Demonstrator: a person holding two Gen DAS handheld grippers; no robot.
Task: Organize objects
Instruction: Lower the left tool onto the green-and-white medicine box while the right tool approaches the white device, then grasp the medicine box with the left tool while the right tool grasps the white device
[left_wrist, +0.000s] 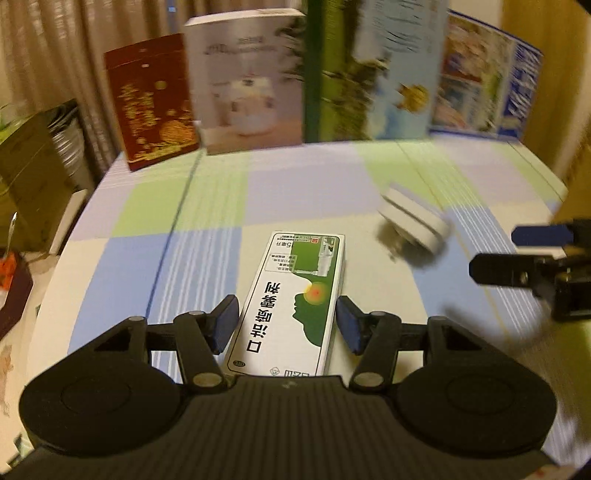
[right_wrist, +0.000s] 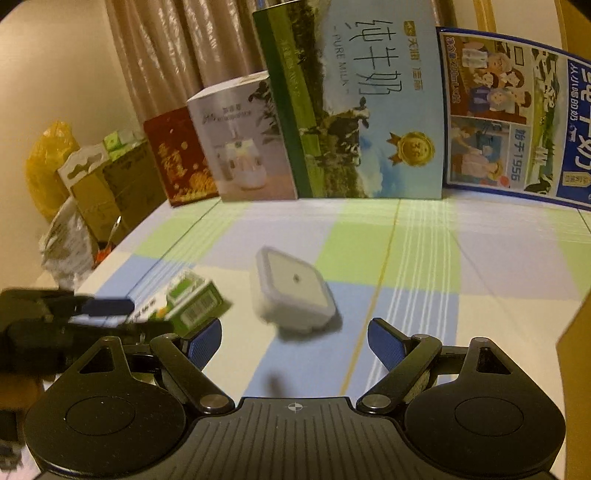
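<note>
A white-and-green medicine box (left_wrist: 295, 295) lies lengthwise between the blue pads of my left gripper (left_wrist: 287, 323), which is shut on its long sides. In the right wrist view the same box (right_wrist: 195, 302) sticks out of the left gripper (right_wrist: 147, 317) at the left edge. A small white square plug-in device (right_wrist: 293, 291) rests on the checked tablecloth (right_wrist: 424, 258), just ahead of my right gripper (right_wrist: 295, 339). That gripper stands open with nothing between its fingers. The left wrist view has the device (left_wrist: 413, 221) blurred at the right, with the right gripper (left_wrist: 517, 254) beside it.
Upright boxes line the table's back edge: a red box (left_wrist: 151, 107), a white box (left_wrist: 243, 81), a green-and-blue milk carton (right_wrist: 354, 107) and a blue milk carton (right_wrist: 509, 118). Cardboard boxes (right_wrist: 110, 184) and a yellow bag (right_wrist: 48, 162) stand off the table's left side.
</note>
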